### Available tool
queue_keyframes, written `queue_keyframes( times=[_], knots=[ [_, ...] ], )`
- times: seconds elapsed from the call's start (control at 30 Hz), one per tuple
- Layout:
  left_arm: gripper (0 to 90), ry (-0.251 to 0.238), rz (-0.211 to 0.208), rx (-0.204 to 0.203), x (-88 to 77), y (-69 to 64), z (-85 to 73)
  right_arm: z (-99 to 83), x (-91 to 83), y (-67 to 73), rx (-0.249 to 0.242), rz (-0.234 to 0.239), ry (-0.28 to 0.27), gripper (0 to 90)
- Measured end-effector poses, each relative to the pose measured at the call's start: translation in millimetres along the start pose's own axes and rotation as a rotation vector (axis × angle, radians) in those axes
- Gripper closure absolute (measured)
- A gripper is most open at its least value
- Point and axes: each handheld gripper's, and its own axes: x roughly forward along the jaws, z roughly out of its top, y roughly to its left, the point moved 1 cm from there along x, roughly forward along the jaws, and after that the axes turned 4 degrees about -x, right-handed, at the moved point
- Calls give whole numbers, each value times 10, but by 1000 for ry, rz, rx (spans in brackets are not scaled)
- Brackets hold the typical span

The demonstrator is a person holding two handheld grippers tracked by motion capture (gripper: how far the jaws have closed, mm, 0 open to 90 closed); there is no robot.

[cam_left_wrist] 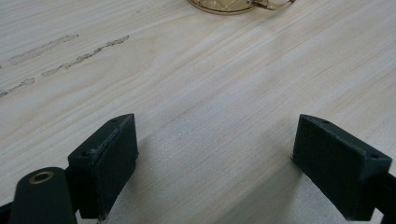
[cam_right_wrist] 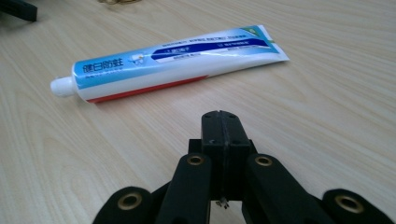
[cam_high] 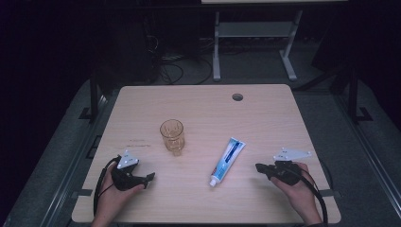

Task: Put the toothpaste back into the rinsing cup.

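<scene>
A blue-and-white toothpaste tube (cam_high: 228, 161) lies flat right of the table's middle, white cap toward the front edge. To its left an amber glass (cam_high: 172, 136) stands upright. My right gripper (cam_high: 259, 168) rests near the right front, pointing left at the tube. In the right gripper view its jaws (cam_right_wrist: 219, 116) are shut together with nothing between them, a short way from the tube (cam_right_wrist: 173, 63). My left gripper (cam_high: 150, 178) sits at the left front. In the left gripper view it (cam_left_wrist: 229, 163) is open over bare wood, the glass base (cam_left_wrist: 224, 5) farther ahead.
The light wooden table (cam_high: 265, 113) has a round cable hole (cam_high: 237, 97) near its far edge. Faint scuff marks (cam_left_wrist: 70, 51) show on the wood left of the glass. Beyond the table are a dark floor, cables and a white desk frame (cam_high: 255, 42).
</scene>
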Motion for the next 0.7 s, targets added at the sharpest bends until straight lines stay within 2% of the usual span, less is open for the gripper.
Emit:
queue_keyframes(
  times=[0.7],
  knots=[
    [131,0,0,0,-1,0,-1,229,179,176,-45,87,-14,898]
  ],
)
